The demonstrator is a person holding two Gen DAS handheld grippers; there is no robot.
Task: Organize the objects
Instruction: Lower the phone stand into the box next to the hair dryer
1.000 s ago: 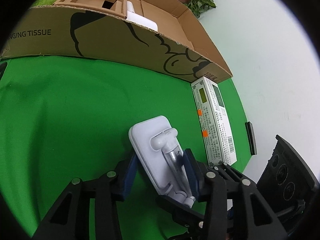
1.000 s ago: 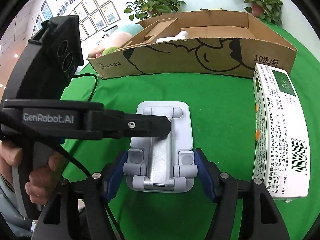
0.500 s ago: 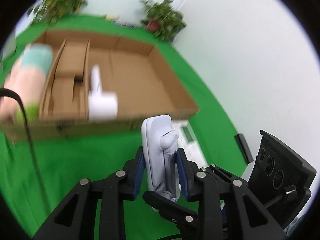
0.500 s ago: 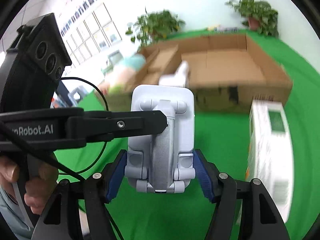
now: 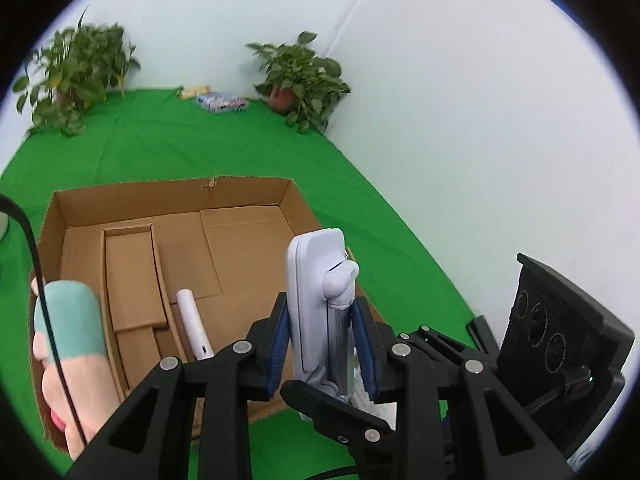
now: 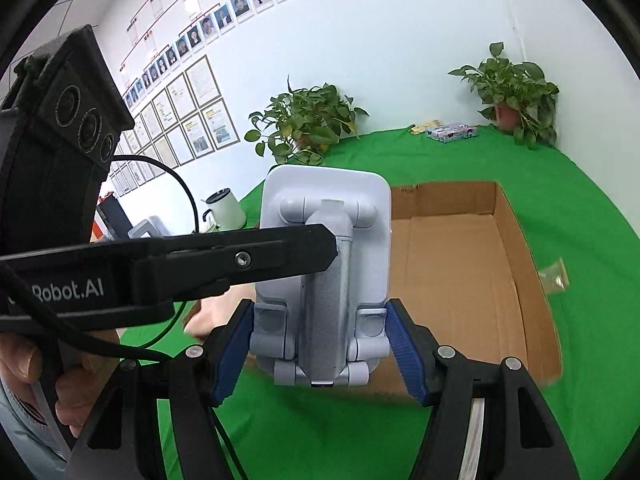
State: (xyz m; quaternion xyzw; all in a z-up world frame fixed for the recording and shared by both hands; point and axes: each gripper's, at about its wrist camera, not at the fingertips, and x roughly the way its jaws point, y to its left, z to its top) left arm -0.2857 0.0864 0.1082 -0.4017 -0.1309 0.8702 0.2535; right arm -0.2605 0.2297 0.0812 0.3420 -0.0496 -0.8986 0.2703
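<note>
A white and grey folding phone stand [image 5: 316, 272] [image 6: 326, 208] hangs in the air over the near edge of the open cardboard box [image 5: 172, 188] [image 6: 520, 264]. My left gripper [image 5: 322, 320] is shut on the stand's thin sides, and the stand sits edge-on in that view. My right gripper [image 6: 320, 332] is shut across the stand's wide lower end, blue pads against both sides. A left gripper finger [image 6: 240, 256] crosses in front of the stand in the right wrist view. A white tube [image 5: 194, 328] lies inside the box.
A plush toy [image 5: 68, 328] lies against the box's left side. Two potted plants [image 5: 72, 76] [image 5: 300, 76] and a small packet [image 5: 222, 102] stand at the back of the green cloth. A clear little bag [image 6: 554, 276] lies right of the box. A white kettle [image 6: 224, 208] stands far left.
Both grippers rose with the stand from the green cloth to above the box's near wall. The left jaws closed tighter on it. The white medicine box dropped out of view.
</note>
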